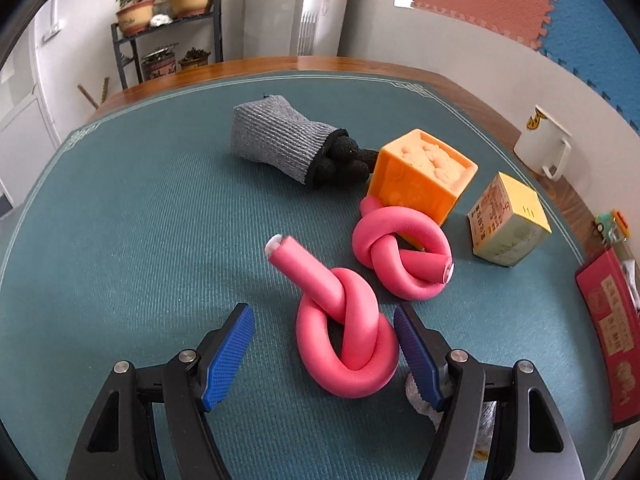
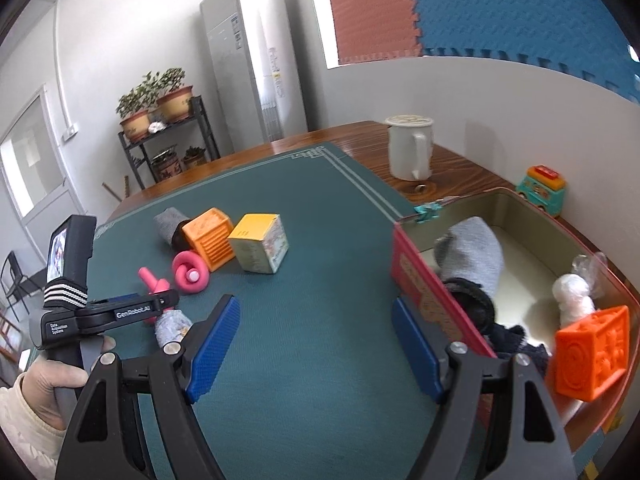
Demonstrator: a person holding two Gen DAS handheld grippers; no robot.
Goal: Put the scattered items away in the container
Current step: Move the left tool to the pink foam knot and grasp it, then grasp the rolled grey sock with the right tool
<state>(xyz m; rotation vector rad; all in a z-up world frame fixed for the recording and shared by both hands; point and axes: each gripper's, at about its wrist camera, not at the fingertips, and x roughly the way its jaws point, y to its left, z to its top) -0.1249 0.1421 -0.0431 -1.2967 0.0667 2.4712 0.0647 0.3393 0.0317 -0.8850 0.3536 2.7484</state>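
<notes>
Left gripper (image 1: 324, 350), fingers spread wide and grasping nothing, brackets a knotted pink foam tube (image 1: 346, 334) lying on the green mat (image 1: 120, 220); the tube lies close against the right finger pad (image 1: 416, 354). Toward the mat's far right part lie a second knotted pink tube (image 1: 402, 258), touching an orange cube (image 1: 422, 176), a grey sock (image 1: 280, 140) stuffed with something black, and a yellow carton (image 1: 508, 220). Right gripper (image 2: 316, 346), fingers likewise released and empty, hovers over bare mat beside the red tin (image 2: 424, 280) at the mat's right edge. The tin holds a grey sock (image 2: 474, 254), dark fabric (image 2: 516, 340), a white wrapped item (image 2: 574, 296) and an orange cube (image 2: 592, 354). A white mug (image 2: 410, 148) and a toy bus (image 2: 542, 188) stand on the wooden table (image 2: 460, 164).
</notes>
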